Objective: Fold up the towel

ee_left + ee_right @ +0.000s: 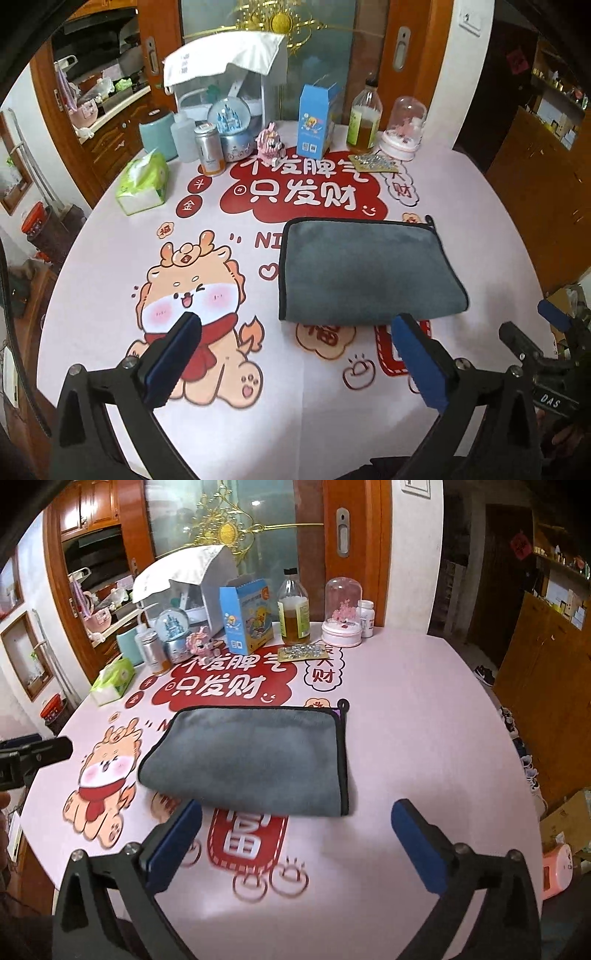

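A grey towel (365,269) with black edging lies folded and flat on the pink printed tablecloth (258,424); it also shows in the right wrist view (255,760). A small black hanging loop sticks out at its far right corner. My left gripper (295,328) is open and empty, above the cloth just short of the towel's near edge and to its left. My right gripper (297,816) is open and empty, just short of the towel's near edge. The right gripper's blue finger (554,314) shows at the right of the left wrist view.
Along the table's far edge stand a green tissue pack (142,184), a silver can (210,147), a snow globe (232,125), a blue carton (314,122), an oil bottle (364,122) and a glass dome (404,129). A studded card (373,162) lies nearby. Wooden cabinets stand behind.
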A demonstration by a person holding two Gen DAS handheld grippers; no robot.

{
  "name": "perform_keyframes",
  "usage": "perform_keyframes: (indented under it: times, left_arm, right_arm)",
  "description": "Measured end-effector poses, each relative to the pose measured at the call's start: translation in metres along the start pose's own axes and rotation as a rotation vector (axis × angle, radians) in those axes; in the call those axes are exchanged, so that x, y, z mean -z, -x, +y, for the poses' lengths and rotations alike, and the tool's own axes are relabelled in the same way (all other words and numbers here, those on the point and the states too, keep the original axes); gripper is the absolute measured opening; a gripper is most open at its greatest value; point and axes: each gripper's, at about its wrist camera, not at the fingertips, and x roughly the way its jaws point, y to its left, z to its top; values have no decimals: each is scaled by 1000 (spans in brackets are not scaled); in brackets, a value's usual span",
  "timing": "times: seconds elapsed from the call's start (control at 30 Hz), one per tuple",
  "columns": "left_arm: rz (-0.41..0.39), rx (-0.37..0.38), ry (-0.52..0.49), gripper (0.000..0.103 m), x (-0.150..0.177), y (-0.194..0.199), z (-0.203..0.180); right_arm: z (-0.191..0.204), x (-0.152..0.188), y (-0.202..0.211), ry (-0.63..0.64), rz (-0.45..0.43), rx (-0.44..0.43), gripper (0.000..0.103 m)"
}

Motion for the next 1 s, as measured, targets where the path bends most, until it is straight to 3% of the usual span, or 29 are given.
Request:
perform_keyframes:
  times: [0.3, 0.5, 1.0]
  left_arm:
    - [-40, 26, 32, 102, 29, 53, -16]
    - [-61, -5, 11, 102, 46, 75, -29]
    - [-87, -45, -45, 102, 70, 97, -52]
  right_arm:
    - [2, 21, 66, -40, 8, -19, 103]
    - [5, 32, 95, -67, 31, -42, 103]
    - [26, 50, 128, -60, -19, -52, 103]
